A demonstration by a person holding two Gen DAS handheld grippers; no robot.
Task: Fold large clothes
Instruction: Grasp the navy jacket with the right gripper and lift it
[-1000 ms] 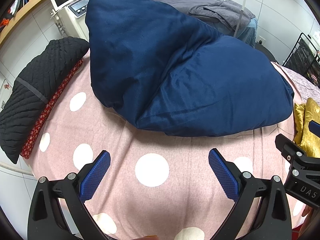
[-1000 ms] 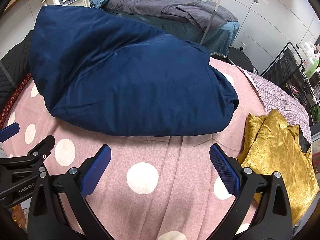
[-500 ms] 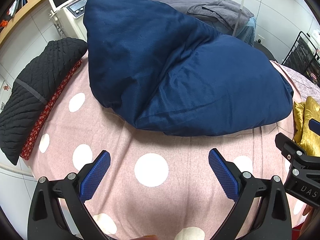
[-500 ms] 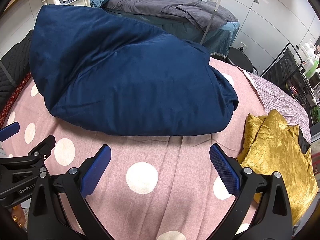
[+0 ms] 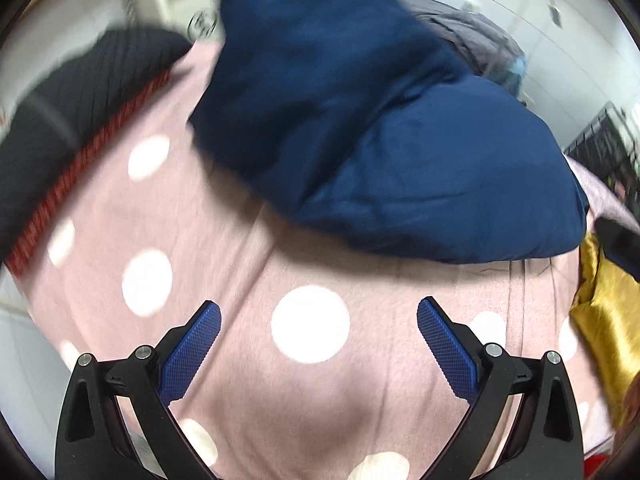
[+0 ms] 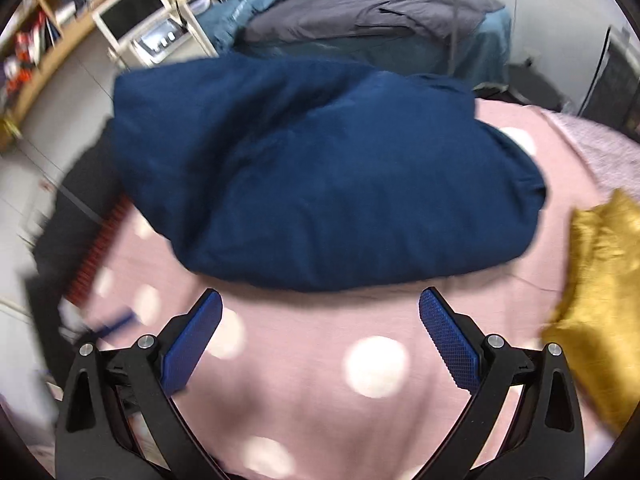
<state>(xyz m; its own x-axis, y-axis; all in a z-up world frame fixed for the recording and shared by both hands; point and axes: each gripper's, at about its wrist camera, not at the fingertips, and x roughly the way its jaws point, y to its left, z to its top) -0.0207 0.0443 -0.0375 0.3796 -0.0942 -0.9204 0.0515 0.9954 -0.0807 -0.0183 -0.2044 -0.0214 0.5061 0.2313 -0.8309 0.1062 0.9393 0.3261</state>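
Observation:
A large navy blue garment point(image 5: 380, 132) lies bunched on the pink sheet with white dots point(image 5: 248, 248); it also shows in the right wrist view point(image 6: 320, 184). My left gripper point(image 5: 319, 312) is open and empty above the sheet, short of the garment's near edge. My right gripper point(image 6: 320, 304) is open and empty, its fingertips close to the garment's near edge. Part of the right gripper's body point(image 5: 618, 240) shows dark at the right edge of the left wrist view. Both views are blurred by motion.
A gold cloth point(image 6: 600, 288) lies on the right of the sheet, also in the left wrist view point(image 5: 608, 312). A black quilted item with a red trim point(image 5: 60, 128) lies on the left. A white machine with a screen point(image 6: 140, 28) and another bed point(image 6: 380, 28) stand behind.
Both grippers have moved: the left one swung left and forward, the right one swung left and nearer the garment. The garment itself has not moved. Both stay open.

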